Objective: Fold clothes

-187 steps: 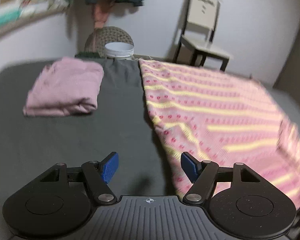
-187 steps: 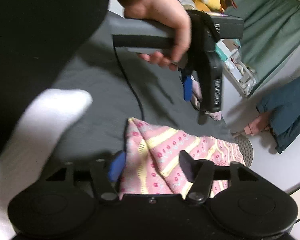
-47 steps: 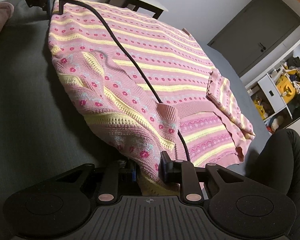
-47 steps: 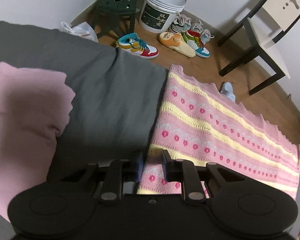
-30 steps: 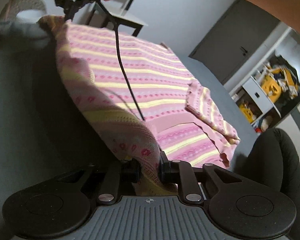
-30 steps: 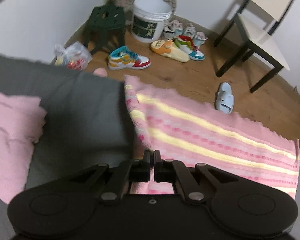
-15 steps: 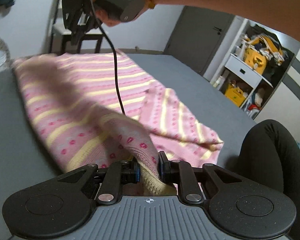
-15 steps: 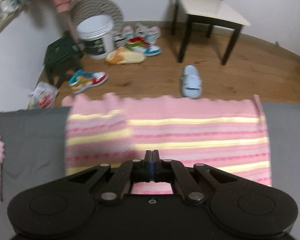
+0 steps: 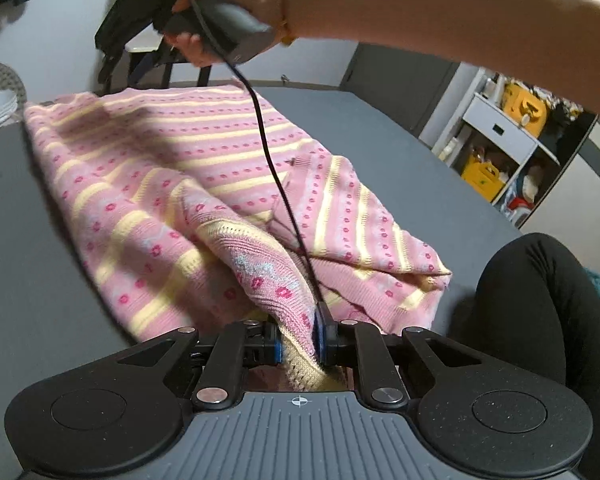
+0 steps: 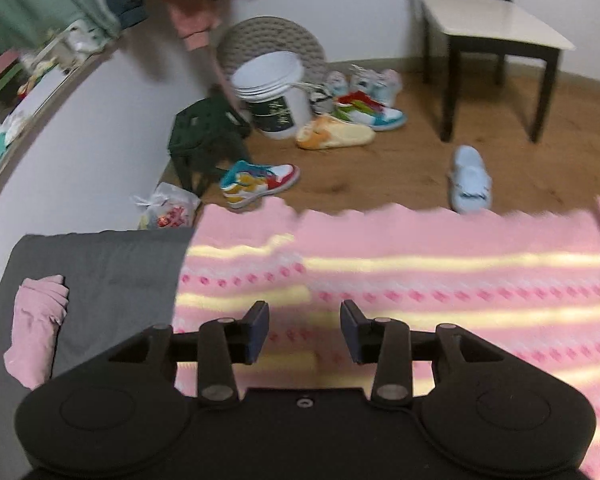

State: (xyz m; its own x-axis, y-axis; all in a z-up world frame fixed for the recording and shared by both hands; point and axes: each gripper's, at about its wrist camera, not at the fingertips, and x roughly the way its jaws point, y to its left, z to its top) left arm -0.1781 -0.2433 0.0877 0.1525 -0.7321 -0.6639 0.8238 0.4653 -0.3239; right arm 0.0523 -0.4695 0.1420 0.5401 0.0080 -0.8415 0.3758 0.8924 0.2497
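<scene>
A pink knit sweater (image 9: 180, 184) with yellow stripes and red dots lies on the grey bed (image 9: 28, 280). My left gripper (image 9: 298, 342) is shut on a bunched fold of it at the near edge, drawn over the body. A sleeve (image 9: 352, 224) lies folded across the middle. In the right wrist view my right gripper (image 10: 304, 334) hangs open above the sweater's far hem (image 10: 400, 264), nothing between its pads. A person's arm (image 9: 440, 16) holds that gripper high over the far side of the bed, its cable (image 9: 268, 152) trailing down.
A folded pink garment (image 10: 36, 328) sits at the bed's left. Beyond the far edge the floor holds a white bucket (image 10: 276, 96), a dark stool (image 10: 204, 136), several shoes (image 10: 260, 180) and a chair (image 10: 492, 32). A black-clad knee (image 9: 540, 320) is near right; shelves (image 9: 508, 136) beyond.
My right gripper let go of the sweater's hem and opened, rising above it. My left gripper stays shut on the fold, carried a little further over the body.
</scene>
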